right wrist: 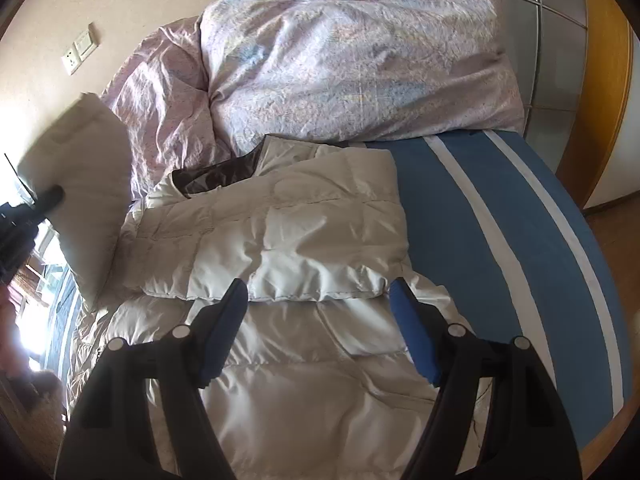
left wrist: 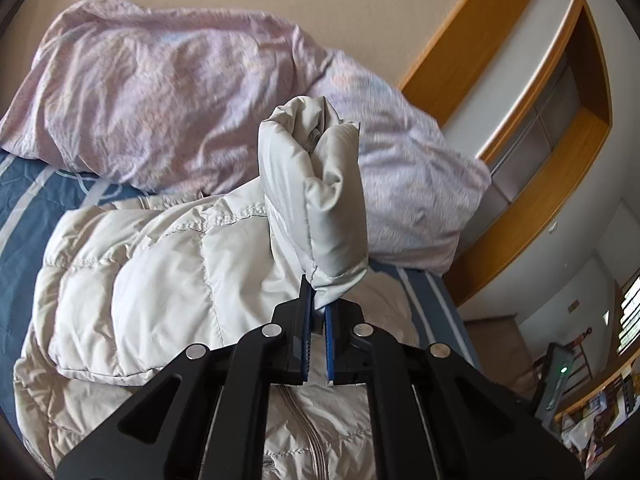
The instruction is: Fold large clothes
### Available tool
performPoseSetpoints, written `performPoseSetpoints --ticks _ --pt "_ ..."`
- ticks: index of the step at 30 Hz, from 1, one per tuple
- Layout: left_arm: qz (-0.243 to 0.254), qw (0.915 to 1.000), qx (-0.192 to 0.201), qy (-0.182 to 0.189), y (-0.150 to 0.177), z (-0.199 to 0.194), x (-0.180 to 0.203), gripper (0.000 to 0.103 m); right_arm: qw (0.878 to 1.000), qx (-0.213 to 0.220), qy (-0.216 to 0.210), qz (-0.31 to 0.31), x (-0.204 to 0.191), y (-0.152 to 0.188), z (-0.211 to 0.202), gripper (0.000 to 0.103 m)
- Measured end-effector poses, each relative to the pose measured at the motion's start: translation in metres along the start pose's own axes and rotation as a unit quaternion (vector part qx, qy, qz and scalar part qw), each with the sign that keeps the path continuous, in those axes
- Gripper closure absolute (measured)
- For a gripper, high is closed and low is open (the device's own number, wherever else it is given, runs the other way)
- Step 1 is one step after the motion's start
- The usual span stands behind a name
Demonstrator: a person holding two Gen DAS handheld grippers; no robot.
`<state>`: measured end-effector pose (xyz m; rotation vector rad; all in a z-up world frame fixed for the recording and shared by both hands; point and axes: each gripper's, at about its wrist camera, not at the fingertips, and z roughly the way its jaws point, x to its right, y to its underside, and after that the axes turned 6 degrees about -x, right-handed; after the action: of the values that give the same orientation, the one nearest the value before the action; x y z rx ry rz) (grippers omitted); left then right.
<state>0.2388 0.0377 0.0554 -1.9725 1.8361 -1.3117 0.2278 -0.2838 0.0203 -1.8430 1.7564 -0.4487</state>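
Left fingers (left wrist: 317, 316) pinch puffy quilted sleeve (left wrist: 316, 192), possibly its cuff; right fingers (right wrist: 316, 320) wide above cream jacket (right wrist: 280, 232).

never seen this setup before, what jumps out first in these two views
The pale quilted down jacket lies spread on the blue striped bed, one sleeve already folded across its chest. The left gripper is shut on the other sleeve, lifting it so the cuff stands up in the middle of the left wrist view. Behind, a crumpled lilac duvet is heaped against the wall, and the right gripper hovers open above the jacket.
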Motion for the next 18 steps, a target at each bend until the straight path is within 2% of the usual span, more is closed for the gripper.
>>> performPoseSetpoints --ticks 6,7,9,10,11,12,14,16,18 --pt "0.030 0.9976 -0.058 -0.024 0.022 0.044 0.009 0.096 1.000 -0.004 0.000 0.005 0.003 -0.001 0.007 0.029" --pt "0.031 0.9968 -0.069 -0.026 0.026 0.051 0.009 0.090 1.000 -0.004 0.000 0.006 0.003 -0.002 0.007 0.029" --pt "0.032 0.9950 -0.093 -0.020 0.035 0.063 0.009 0.060 1.000 -0.003 0.000 0.009 0.004 -0.004 0.008 0.030" --pt "0.030 0.9944 -0.100 -0.014 0.039 0.067 0.009 0.040 1.000 -0.003 -0.002 0.011 0.003 -0.006 0.008 0.030" --pt "0.031 0.9946 -0.098 -0.011 0.043 0.067 0.010 0.032 1.000 -0.002 -0.004 0.011 0.002 -0.008 0.008 0.030" --pt "0.037 0.9946 -0.097 -0.007 0.046 0.067 0.010 0.029 1.000 -0.002 -0.011 0.013 0.001 -0.010 0.008 0.030" --pt "0.042 0.9945 -0.096 0.007 0.049 0.060 0.011 0.014 0.999 -0.003 -0.031 0.016 -0.004 -0.014 0.007 0.030" --pt "0.051 0.9953 -0.082 0.010 0.051 0.045 0.010 0.012 0.998 -0.010 -0.063 0.021 -0.010 -0.020 0.009 0.030" --pt "0.066 0.9953 -0.070 -0.005 0.052 0.030 0.008 0.008 0.994 -0.026 -0.100 0.026 -0.017 -0.024 0.016 0.030"
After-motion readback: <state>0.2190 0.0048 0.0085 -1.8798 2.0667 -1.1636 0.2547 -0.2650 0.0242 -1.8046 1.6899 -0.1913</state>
